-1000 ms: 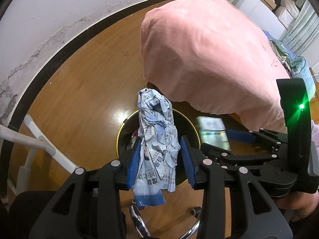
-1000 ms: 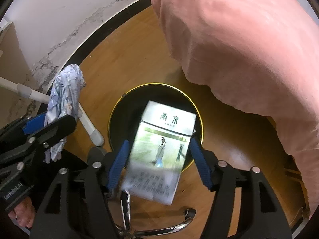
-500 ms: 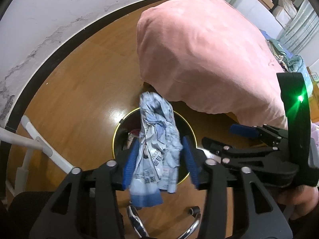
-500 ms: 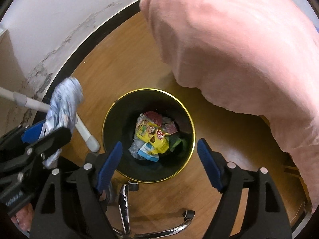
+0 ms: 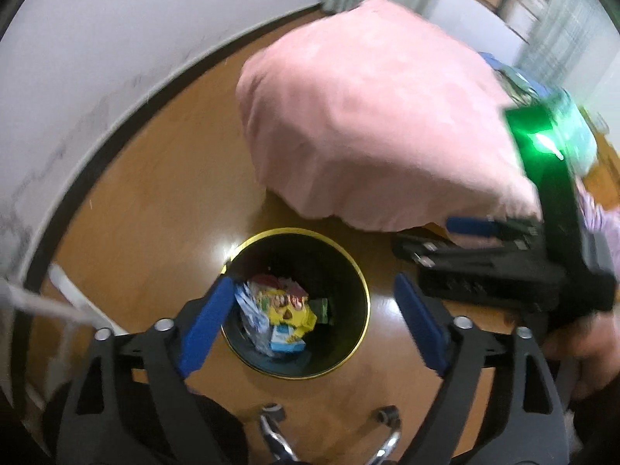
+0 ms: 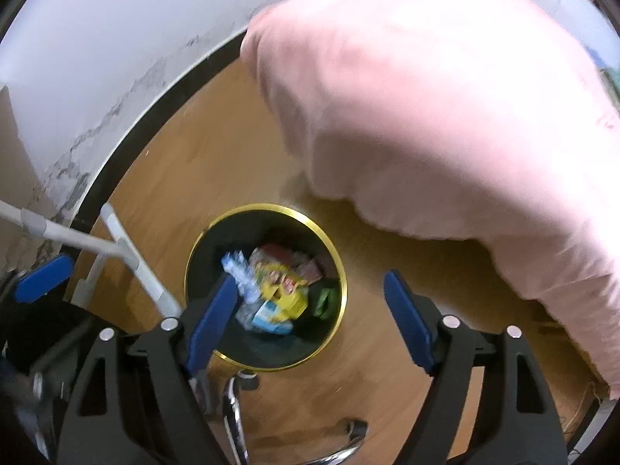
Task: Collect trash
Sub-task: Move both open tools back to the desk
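A black trash bin with a gold rim [image 5: 364, 290] [image 6: 341, 271] stands on the wooden floor below both grippers. It holds several wrappers, among them a yellow packet [image 5: 288, 312] [image 6: 285, 285] and a crumpled blue-white wrapper [image 5: 252, 310] [image 6: 236, 271]. My left gripper [image 5: 310, 323] is open and empty above the bin. My right gripper [image 6: 308, 316] is open and empty above the bin too; it also shows in the left wrist view [image 5: 484, 240] at the right, and one blue pad of the left gripper shows in the right wrist view [image 6: 42, 283].
A pink cloth [image 5: 368, 128] [image 6: 445, 108] drapes over furniture right behind the bin. A white pipe frame [image 6: 128, 259] stands left of the bin by the wall. Chrome chair legs with castors [image 5: 271, 422] [image 6: 232, 418] lie below the grippers.
My left gripper opened and the crumpled blue-white wrapper dropped into the bin. Before that, my right gripper opened and let a cigarette box fall in. Both views shifted and blurred.
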`<action>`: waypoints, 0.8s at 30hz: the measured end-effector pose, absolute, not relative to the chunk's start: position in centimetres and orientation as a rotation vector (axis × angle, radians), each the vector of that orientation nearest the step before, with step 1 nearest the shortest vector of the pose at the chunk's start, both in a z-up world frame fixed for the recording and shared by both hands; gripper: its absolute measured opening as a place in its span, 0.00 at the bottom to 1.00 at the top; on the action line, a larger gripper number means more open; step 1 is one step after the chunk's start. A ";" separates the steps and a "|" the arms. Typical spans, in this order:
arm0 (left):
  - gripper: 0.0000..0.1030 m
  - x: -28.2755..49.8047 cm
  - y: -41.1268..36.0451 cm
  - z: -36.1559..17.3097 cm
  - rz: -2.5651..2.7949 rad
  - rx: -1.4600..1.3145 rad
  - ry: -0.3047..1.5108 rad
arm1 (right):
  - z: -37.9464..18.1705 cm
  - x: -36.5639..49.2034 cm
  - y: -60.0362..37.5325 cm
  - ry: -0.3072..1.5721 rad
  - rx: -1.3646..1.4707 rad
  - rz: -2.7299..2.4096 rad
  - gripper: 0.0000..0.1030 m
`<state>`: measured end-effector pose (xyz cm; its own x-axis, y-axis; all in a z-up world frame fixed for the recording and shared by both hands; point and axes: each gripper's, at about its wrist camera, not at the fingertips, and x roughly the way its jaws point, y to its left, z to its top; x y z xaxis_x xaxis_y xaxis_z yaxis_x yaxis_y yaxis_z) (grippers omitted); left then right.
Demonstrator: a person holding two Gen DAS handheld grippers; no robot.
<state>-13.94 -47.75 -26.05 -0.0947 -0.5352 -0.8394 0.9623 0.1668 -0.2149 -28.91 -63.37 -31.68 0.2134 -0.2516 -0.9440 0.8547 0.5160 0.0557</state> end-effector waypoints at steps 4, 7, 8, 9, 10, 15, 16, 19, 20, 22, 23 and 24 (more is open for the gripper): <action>0.90 -16.4 -45.5 -19.9 -1.446 0.562 0.871 | -25.6 -30.3 -63.4 0.961 0.618 -0.920 0.85; 0.93 -16.7 -41.9 -13.7 -1.449 0.520 0.721 | -20.4 -30.6 -62.4 0.868 0.565 -0.931 0.86; 0.93 -16.5 -41.0 -12.5 -1.443 0.516 0.697 | -18.4 -30.4 -61.7 0.836 0.542 -0.923 0.87; 0.93 -15.9 -39.7 -10.7 -1.428 0.511 0.664 | -17.0 -30.0 -60.8 0.813 0.520 -0.912 0.88; 0.93 -15.1 -38.4 -9.5 -1.408 0.505 0.642 | -14.9 -29.0 -59.6 0.785 0.486 -0.881 0.88; 0.93 -6.8 -29.6 -5.1 -1.142 0.466 0.622 | -8.7 -21.8 -53.4 0.714 0.362 -0.659 0.88; 0.93 -4.9 -27.8 -4.7 -1.080 0.453 0.631 | -7.5 -19.3 -51.3 0.707 0.331 -0.578 0.88; 0.93 1.5 -20.5 -3.6 -0.824 0.401 0.645 | -5.9 -13.1 -46.3 0.701 0.276 -0.377 0.89; 0.93 3.5 -17.7 -3.4 -0.742 0.384 0.654 | -5.6 -10.2 -44.1 0.713 0.254 -0.287 0.89; 0.93 6.9 -12.0 -3.2 -0.603 0.337 0.669 | -5.5 -5.6 -39.5 0.741 0.199 -0.135 0.89; 0.93 8.2 -9.6 -3.4 -0.547 0.318 0.682 | -5.7 -3.2 -36.7 0.757 0.167 -0.049 0.89; 0.93 9.1 -7.7 -3.5 -0.507 0.303 0.694 | -6.0 -1.2 -34.3 0.774 0.141 0.025 0.89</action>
<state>9.10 -7.68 -3.50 0.6553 -0.3418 -0.6736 0.5379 0.8372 0.0986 -1.24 -34.33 -5.99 0.7155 0.0747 -0.6946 0.0292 0.9902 0.1365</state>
